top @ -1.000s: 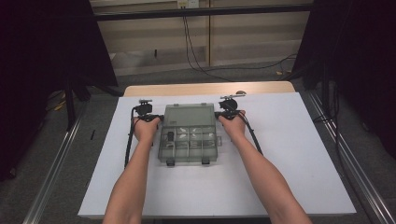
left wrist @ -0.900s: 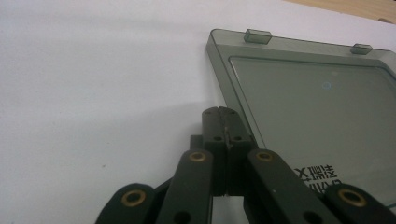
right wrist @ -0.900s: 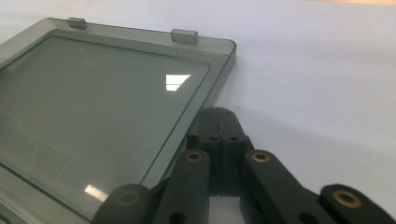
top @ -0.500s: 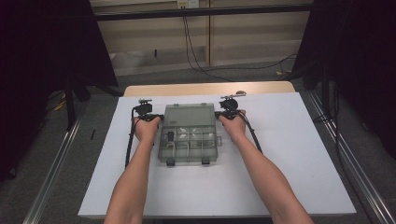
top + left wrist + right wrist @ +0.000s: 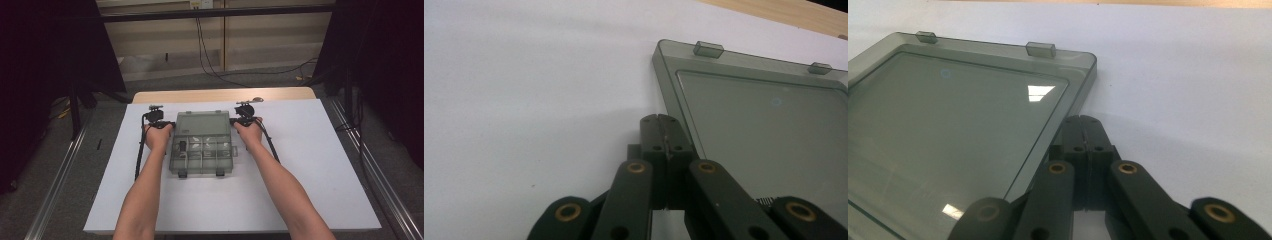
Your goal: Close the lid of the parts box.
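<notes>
Smoky plastic organizer box (image 5: 202, 142) open; closed tongs (image 5: 663, 120) beside lid.

The white table (image 5: 320, 165) is lit evenly from overhead in the high view, while the surroundings are left in deep shadow and the whole picture is rendered soft and slightly grainy. In the right gripper view, bright rectangular reflections of ceiling lights are thrown off the smoky lid (image 5: 948, 145), and a soft shadow is cast beside its edge. In the left gripper view the lid (image 5: 764, 130) is seen without such glare, and the near linkage is blurred.
</notes>
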A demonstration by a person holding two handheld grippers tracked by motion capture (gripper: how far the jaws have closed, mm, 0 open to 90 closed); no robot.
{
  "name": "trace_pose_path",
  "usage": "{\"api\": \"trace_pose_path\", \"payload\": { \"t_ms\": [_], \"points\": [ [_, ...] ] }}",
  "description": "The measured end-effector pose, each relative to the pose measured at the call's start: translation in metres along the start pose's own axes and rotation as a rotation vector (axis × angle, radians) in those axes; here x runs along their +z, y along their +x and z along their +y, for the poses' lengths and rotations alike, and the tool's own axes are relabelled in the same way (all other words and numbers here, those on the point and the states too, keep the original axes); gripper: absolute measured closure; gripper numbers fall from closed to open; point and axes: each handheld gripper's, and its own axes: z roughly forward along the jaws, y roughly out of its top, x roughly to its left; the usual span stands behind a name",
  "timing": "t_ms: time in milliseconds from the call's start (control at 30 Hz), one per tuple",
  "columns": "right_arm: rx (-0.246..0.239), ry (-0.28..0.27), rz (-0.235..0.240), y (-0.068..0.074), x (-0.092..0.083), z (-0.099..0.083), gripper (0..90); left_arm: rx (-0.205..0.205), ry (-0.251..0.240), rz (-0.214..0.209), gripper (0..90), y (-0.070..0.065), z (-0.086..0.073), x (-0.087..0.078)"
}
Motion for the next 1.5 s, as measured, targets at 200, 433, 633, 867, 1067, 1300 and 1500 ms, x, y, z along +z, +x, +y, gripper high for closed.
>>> {"api": "trace_pose_path", "payload": {
  "t_ms": [200,433,633,867,1067,1300,1500],
  "points": [
    [0.023,-0.008,0.023,-0.002,-0.002,0.0,90.0,-0.016,-0.011,-0.011,90.0,0.0,0.001,-0.002],
    [0.038,-0.037,0.045,-0.003,-0.007,0.002,90.0,-0.025,-0.036,-0.033,90.0,0.0,0.003,-0.009],
    [0.067,-0.074,0.096,-0.004,-0.014,0.003,90.0,-0.036,-0.047,-0.068,90.0,0.001,0.007,-0.021],
    [0.043,-0.115,0.145,-0.001,-0.028,0.009,90.0,-0.009,-0.079,-0.081,90.0,-0.003,0.01,-0.04],
    [0.018,-0.137,0.195,0.001,-0.043,0.014,90.0,0.004,-0.108,-0.107,90.0,-0.005,0.009,-0.058],
    [-0.027,-0.145,0.222,0.005,-0.059,0.016,90.0,0.064,-0.122,-0.098,90.0,-0.012,0.006,-0.074],
    [-0.08,-0.15,0.218,0.011,-0.069,0.015,90.0,0.109,-0.119,-0.085,90.0,-0.016,0.002,-0.084]
  ]
}}
